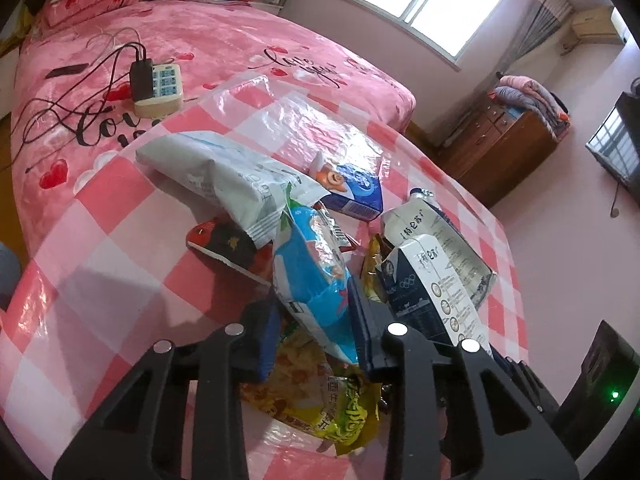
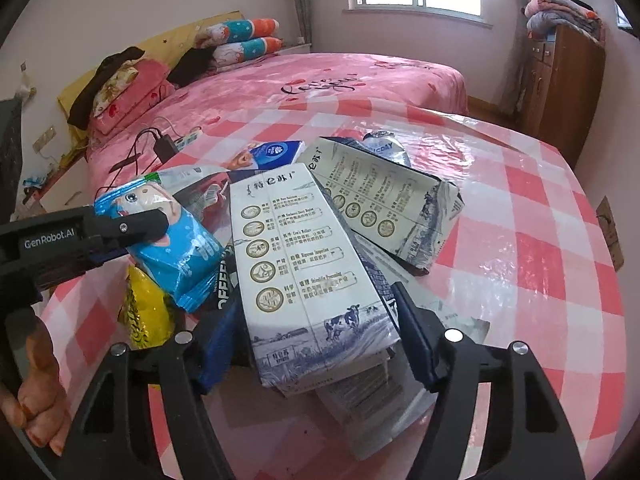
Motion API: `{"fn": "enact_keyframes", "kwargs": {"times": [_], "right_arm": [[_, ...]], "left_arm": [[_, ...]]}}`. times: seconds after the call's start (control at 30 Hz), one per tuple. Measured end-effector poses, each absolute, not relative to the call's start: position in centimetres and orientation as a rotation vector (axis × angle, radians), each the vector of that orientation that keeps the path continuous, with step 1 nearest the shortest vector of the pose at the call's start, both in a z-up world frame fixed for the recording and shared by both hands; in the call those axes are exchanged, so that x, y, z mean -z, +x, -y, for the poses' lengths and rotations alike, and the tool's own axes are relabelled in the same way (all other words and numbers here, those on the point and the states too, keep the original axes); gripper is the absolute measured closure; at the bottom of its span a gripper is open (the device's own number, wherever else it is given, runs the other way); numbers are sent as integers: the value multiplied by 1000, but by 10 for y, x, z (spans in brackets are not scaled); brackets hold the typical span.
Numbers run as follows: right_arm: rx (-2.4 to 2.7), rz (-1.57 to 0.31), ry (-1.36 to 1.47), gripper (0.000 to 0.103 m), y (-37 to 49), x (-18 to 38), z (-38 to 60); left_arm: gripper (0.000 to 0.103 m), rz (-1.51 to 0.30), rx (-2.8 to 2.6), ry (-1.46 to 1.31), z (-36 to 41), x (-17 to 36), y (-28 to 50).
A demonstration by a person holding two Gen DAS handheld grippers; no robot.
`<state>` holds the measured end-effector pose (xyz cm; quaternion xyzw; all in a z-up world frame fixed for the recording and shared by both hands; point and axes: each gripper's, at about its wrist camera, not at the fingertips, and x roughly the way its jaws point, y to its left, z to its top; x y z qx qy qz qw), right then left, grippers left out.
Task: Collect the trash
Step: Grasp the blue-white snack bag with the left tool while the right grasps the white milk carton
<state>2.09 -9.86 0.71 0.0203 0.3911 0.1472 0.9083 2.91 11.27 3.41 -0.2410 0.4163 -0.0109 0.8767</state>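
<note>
On the checked tablecloth (image 2: 540,208) a heap of wrappers and cartons lay piled, and both tools were already in it. The left gripper (image 1: 316,332) had its jaws drawn narrow, pinched on the blue snack packet (image 1: 308,264), whose long axis ran from the lower centre of the left wrist view up toward the middle; in the right wrist view the same packet (image 2: 176,248) showed at the left edge, clamped by the black finger reaching in from that side. The right gripper (image 2: 308,336) stood fairly wide, its two blue pads either side of the near end of the white milk carton (image 2: 304,256). That carton lay lengthwise straight ahead of the tool, pointing up the frame toward the bed (image 2: 360,76), so the jaws spanned its short width. Whether the pads pressed its sides yet I could not tell; a slight gap seemed to remain on the right. A second flattened carton (image 2: 384,200) lay just beyond, upper right, overlapped by the first. I judged the right hand the nearer to both cartons, needing only to close across the width.
</note>
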Motion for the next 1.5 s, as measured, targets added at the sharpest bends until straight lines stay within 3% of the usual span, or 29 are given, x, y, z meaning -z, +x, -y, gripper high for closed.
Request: {"fn": "enact_keyframes", "kwargs": {"times": [1.03, 1.5], "right_arm": [[-301, -661, 143, 37, -75, -61, 110], [-391, -660, 132, 37, -106, -76, 68]], "left_arm": [[76, -760, 203, -641, -152, -67, -57], [76, -725, 176, -659, -197, -75, -101]]}}
